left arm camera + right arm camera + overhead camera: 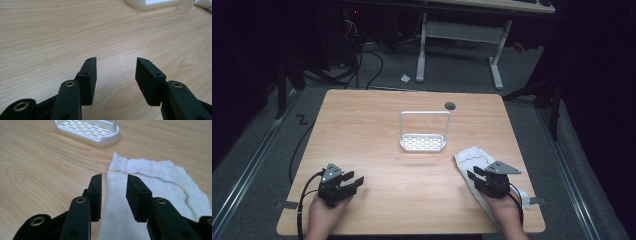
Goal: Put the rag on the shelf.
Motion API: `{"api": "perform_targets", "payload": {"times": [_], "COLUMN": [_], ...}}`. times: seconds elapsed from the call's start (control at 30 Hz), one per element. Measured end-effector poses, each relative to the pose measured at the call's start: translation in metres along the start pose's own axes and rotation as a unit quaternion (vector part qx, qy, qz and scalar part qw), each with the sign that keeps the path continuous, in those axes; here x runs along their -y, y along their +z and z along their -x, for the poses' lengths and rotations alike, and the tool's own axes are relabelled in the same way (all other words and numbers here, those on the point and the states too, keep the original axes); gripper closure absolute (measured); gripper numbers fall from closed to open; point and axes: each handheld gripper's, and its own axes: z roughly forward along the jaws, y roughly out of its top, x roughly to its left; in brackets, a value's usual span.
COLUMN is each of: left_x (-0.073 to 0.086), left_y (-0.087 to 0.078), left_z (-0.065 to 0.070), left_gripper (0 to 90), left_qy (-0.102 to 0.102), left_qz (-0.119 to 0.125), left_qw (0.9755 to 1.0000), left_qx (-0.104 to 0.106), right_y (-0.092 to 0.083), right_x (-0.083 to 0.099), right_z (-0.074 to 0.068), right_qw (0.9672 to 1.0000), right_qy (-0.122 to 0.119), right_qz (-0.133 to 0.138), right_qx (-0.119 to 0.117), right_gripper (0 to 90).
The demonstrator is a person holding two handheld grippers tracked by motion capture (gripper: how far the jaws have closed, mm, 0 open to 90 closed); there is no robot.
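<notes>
A white cloth [472, 159] with a coloured stitched line [155, 177] lies flat at the table's right front. My right gripper [476, 176] hovers over the cloth's near edge, open, its jaws [114, 181] straddling the cloth's left border without holding it. A white slotted rack [423, 142] with a tall wire hoop stands at the table's middle; its base [87, 131] is seen ahead of the right gripper. My left gripper [353, 182] rests near the front left, open and empty [116, 60] above bare wood.
The wooden table [377, 125] has a small dark round cap [450, 105] near its back edge. Beyond it stand a white desk frame [459, 45] and cables on grey floor. The rack's corner [150, 3] shows far ahead of the left gripper.
</notes>
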Motion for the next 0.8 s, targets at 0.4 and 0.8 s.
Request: {"api": "perform_targets", "payload": {"times": [0.4, 0.8], "left_x": [0.0, 0.0], "left_y": [0.001, -0.002], "left_z": [0.002, 0.0], "left_gripper": [54.9, 54.8], "left_qy": [0.0, -0.004], "left_qz": [0.016, 0.019], "left_qw": [0.9998, 0.9997], "left_qx": [-0.013, -0.011], "right_y": [-0.005, -0.023], "right_x": [0.007, 0.043], "right_z": [0.006, 0.031], "right_qw": [0.9997, 0.9951], "right_qy": [-0.01, 0.021], "right_qz": [-0.02, -0.093], "right_qx": [-0.005, 0.027], "right_gripper": [85.9, 90.0]}}
